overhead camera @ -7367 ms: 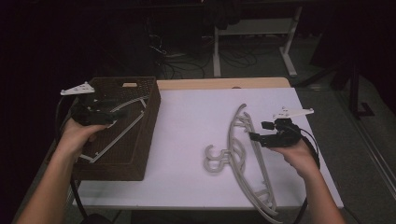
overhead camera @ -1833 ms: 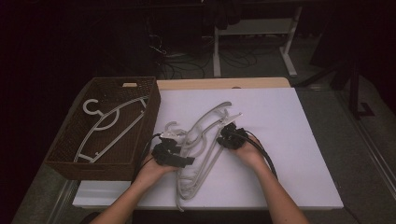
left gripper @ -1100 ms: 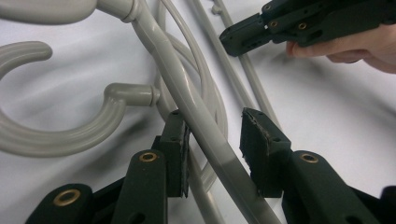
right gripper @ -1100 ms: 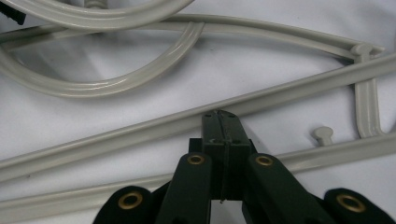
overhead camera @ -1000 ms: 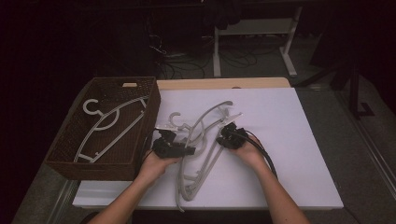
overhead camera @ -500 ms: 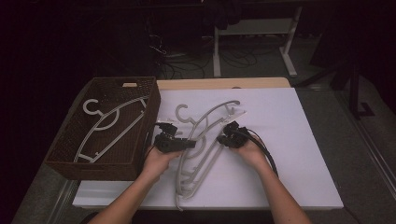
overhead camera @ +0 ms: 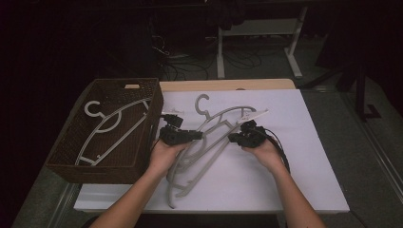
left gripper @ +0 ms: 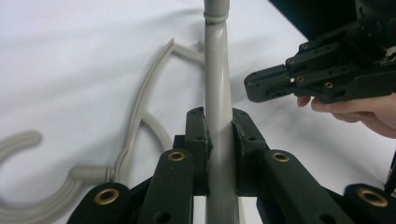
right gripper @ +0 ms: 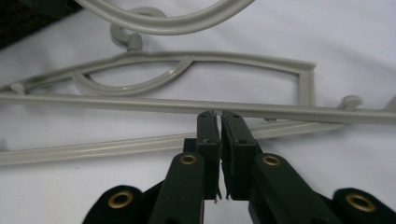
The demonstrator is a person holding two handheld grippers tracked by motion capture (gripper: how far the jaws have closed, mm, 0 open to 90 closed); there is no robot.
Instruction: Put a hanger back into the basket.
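Two grey plastic hangers [overhead camera: 215,124] lie crossed on the white table [overhead camera: 294,180]. My left gripper [overhead camera: 196,135] has just closed and is shut on one hanger's straight bar [left gripper: 217,70], which runs up between its pads [left gripper: 218,122]. My right gripper [overhead camera: 234,138] sits just right of that bar, jaws pointing left [left gripper: 256,87]. Its jaws have just been opening a crack and stand almost together [right gripper: 216,115]. Nothing shows between the pads, and the tips reach a hanger bar [right gripper: 116,103]. A third hanger [overhead camera: 114,124] rests in the brown basket [overhead camera: 157,107].
The wicker basket stands at the table's left edge, close beside my left hand. A second hanger's hook [left gripper: 21,142] curls on the white surface left of the held bar. White table shows to the right and along the front. Beyond it are a wooden strip [overhead camera: 228,84], cables and table legs.
Both hands have risen and moved away from the table's front edge. The hangers' hook end has shifted farther back and to the right. The left jaws have closed on the bar.
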